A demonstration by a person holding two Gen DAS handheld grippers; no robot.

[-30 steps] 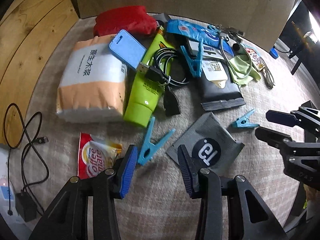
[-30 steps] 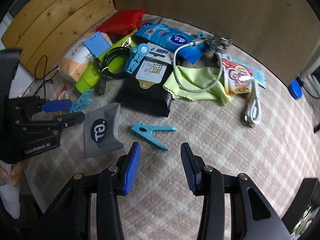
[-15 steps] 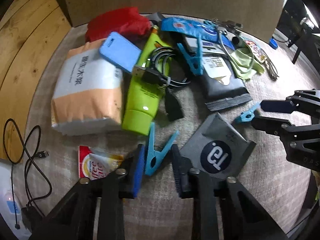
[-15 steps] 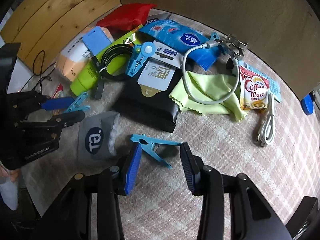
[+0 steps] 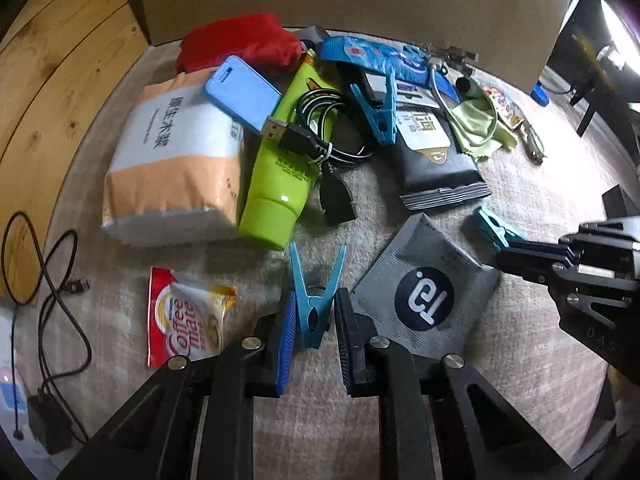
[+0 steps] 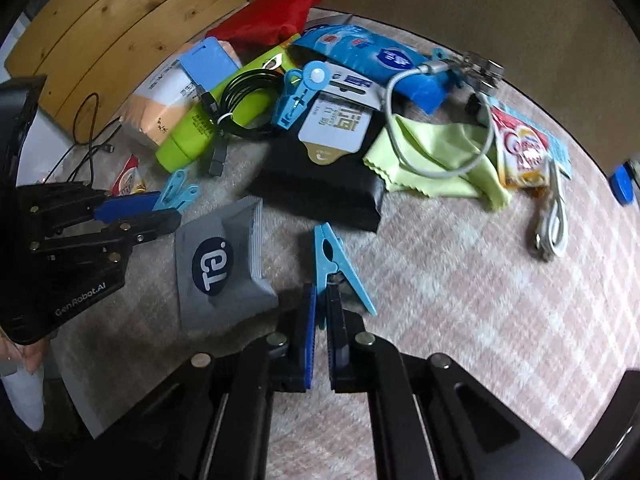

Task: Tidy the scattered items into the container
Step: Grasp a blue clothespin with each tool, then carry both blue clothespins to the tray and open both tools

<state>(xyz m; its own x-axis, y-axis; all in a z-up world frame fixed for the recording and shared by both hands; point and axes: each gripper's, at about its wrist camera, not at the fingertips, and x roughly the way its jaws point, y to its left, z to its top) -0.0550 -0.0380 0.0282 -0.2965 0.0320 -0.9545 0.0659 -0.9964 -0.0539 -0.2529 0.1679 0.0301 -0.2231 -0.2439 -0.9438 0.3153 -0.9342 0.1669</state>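
Both grippers are pointed steeply down so the flat pegs can be pinched off the carpet (image 6: 500, 280). Left gripper (image 5: 314, 320) is clamped on one blue clothespin (image 5: 314, 300); right gripper (image 6: 321, 316), fingers just closed, is clamped on a second clothespin (image 6: 332, 260). No container is seen; the rest is left scattered.

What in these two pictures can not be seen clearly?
- Container: in neither view.
- Right gripper: in the right wrist view, its fingers hide the held end of a blue clothespin.
- Left gripper: likewise hides its blue peg's sides.
- White device: cut by the left edge.
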